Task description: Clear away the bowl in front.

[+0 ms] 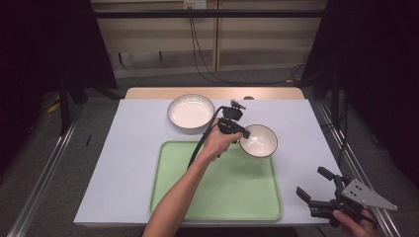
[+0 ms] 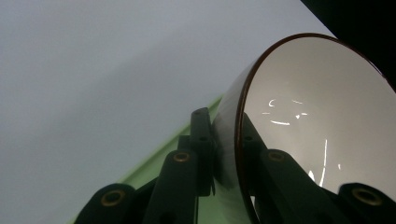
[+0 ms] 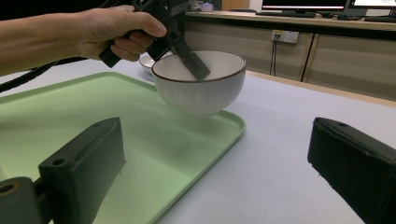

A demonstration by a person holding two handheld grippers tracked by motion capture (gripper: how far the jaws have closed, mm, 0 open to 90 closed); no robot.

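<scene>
The left tongs are clamped on the rim of a white bowl, one jaw inside the bowl and one against its ribbed outer wall, as the left gripper view shows close up. In the right gripper view the bowl hangs clear of the surface, tilted slightly, above the far right corner of the green tray. The right tongs stand wide open with nothing between their jaws, held near the right near corner of the bench, well apart from the bowl. A second, wider white bowl rests on the bench just beyond the tray's far edge.
</scene>
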